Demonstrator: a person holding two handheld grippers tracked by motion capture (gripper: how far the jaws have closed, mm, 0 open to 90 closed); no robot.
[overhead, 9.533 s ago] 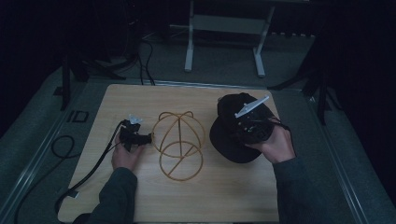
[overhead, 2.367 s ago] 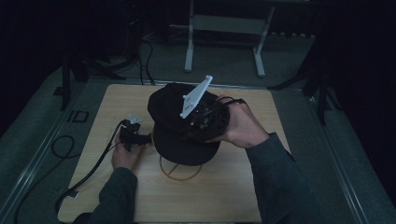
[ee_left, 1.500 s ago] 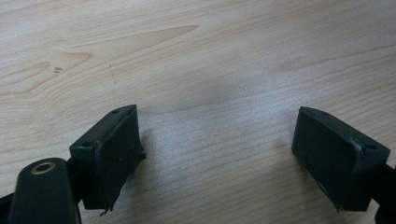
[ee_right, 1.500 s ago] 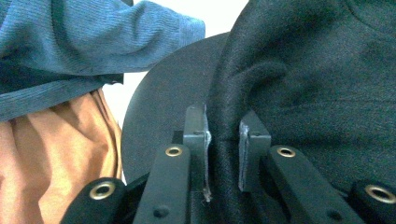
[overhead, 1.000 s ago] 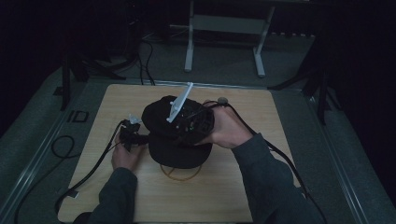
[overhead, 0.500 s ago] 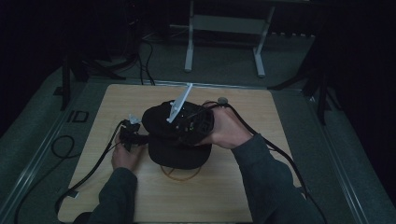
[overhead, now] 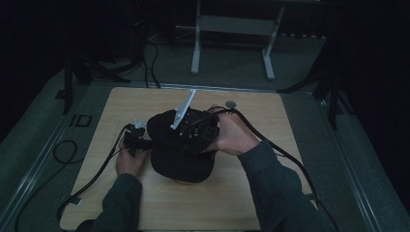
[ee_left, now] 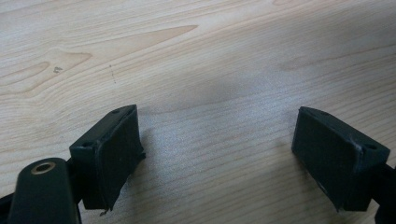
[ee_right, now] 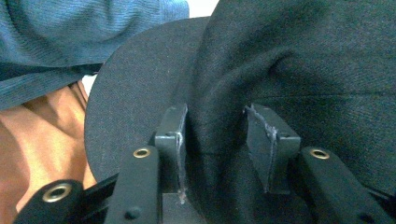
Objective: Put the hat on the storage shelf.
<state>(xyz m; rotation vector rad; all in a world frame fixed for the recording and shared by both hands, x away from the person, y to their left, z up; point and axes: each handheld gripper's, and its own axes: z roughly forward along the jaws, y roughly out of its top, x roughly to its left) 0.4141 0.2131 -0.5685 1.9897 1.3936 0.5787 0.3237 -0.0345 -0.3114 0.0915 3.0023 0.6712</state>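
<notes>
A black cap (overhead: 179, 157) sits at the middle of the wooden table (overhead: 251, 193), covering the wire stand that stood there. My right gripper (overhead: 189, 133) rests on the cap's crown, held by the right hand. In the right gripper view its jaws (ee_right: 215, 144) are shut on a fold of the cap's black fabric (ee_right: 303, 70), with the brim (ee_right: 130, 93) to the left. My left gripper (overhead: 135, 141) lies low on the table at the cap's left edge. It stands open (ee_left: 219, 154) over bare wood with nothing between its fingers.
A small round object (overhead: 231, 103) lies near the table's far edge. Cables trail off the left (overhead: 92, 179) and right (overhead: 285, 154) sides. A metal frame (overhead: 232, 29) stands on the floor beyond the table. A blue sleeve (ee_right: 70, 32) is close behind the cap.
The cap, first lying at the table's right, was carried left by my right gripper and lowered over the wire stand. Over the last second it barely moved. The left gripper stayed put.
</notes>
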